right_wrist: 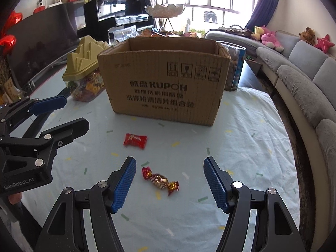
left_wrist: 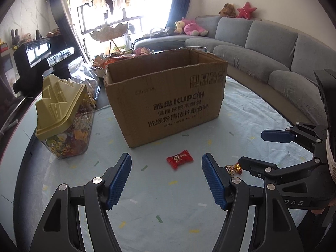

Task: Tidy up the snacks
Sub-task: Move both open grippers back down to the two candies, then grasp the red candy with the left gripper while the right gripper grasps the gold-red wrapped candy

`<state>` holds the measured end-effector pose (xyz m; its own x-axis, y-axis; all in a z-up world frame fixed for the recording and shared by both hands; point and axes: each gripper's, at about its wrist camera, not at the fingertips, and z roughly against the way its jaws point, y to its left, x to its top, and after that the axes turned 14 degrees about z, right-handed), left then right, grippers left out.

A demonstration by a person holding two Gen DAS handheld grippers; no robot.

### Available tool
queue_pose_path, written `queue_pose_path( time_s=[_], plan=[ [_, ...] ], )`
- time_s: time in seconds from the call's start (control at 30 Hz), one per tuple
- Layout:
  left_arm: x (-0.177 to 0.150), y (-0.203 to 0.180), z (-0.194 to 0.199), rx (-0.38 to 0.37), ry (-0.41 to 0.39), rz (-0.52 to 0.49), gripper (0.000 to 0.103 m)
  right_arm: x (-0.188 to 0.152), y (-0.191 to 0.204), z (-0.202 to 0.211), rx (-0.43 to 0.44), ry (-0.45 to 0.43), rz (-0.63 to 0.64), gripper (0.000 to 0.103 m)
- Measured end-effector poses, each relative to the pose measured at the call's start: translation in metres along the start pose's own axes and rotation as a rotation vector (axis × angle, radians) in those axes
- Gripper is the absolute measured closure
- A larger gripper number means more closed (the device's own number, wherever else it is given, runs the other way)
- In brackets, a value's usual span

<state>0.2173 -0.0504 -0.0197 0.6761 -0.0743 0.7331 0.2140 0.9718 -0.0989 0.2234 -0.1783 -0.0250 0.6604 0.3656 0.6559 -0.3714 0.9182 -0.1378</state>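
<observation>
Here, on the pale blue tablecloth (left_wrist: 241,113), my left gripper (left_wrist: 166,180) hung with its jaws spread and empty, the red candy (left_wrist: 180,159) lying on the cloth just beyond its fingertips, in front of the open cardboard box (left_wrist: 168,96). Its camera caught the yellow-lidded snack jar (left_wrist: 63,117) at the left and only a sliver of the gold-and-red twist candy (left_wrist: 233,169), half hidden behind my own right finger. My right gripper (right_wrist: 169,181), jaws likewise apart and empty, saw that twist candy whole between its fingers, plus a blue-edged clear container (right_wrist: 236,67) beside the box's right wall.
</observation>
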Motion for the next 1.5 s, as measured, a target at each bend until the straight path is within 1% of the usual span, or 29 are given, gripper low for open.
queue_pose_path(
  time_s=[0.33,0.57,0.7,0.87,0.93,1.07,1.23,1.33,1.4,1.47,1.5],
  plan=[
    [-0.018,0.002,-0.032,0.000,0.110,0.006,0.034,-0.019,0.003,-0.028,0.020,0.097,0.004,0.035],
    [-0.020,0.004,-0.053,-0.013,0.159,0.000,0.034,-0.021,0.005,-0.042,0.031,0.128,0.026,0.037],
    [-0.020,0.005,-0.068,-0.032,0.189,0.006,0.034,-0.020,0.005,-0.050,0.046,0.142,0.033,0.043],
    [-0.017,0.006,-0.087,-0.033,0.214,0.001,0.034,-0.020,0.004,-0.060,0.061,0.151,0.034,0.051],
    [-0.015,0.006,-0.092,-0.037,0.218,-0.002,0.034,-0.020,0.003,-0.063,0.065,0.152,0.024,0.059],
    [-0.010,0.006,-0.103,-0.032,0.220,-0.013,0.034,-0.018,0.000,-0.069,0.061,0.148,0.015,0.067],
    [-0.005,0.002,-0.115,-0.029,0.225,-0.034,0.034,-0.014,-0.008,-0.074,0.071,0.132,-0.012,0.084],
    [-0.002,0.002,-0.122,-0.033,0.228,-0.038,0.034,-0.012,-0.012,-0.075,0.078,0.122,-0.037,0.084],
    [-0.001,0.002,-0.127,-0.030,0.233,-0.041,0.037,-0.009,-0.012,-0.077,0.081,0.118,-0.048,0.084],
    [0.000,0.001,-0.130,-0.036,0.243,-0.039,0.047,-0.008,-0.012,-0.078,0.083,0.115,-0.055,0.084],
    [0.000,0.002,-0.132,-0.041,0.249,-0.034,0.049,-0.007,-0.015,-0.078,0.086,0.113,-0.059,0.084]
  ],
)
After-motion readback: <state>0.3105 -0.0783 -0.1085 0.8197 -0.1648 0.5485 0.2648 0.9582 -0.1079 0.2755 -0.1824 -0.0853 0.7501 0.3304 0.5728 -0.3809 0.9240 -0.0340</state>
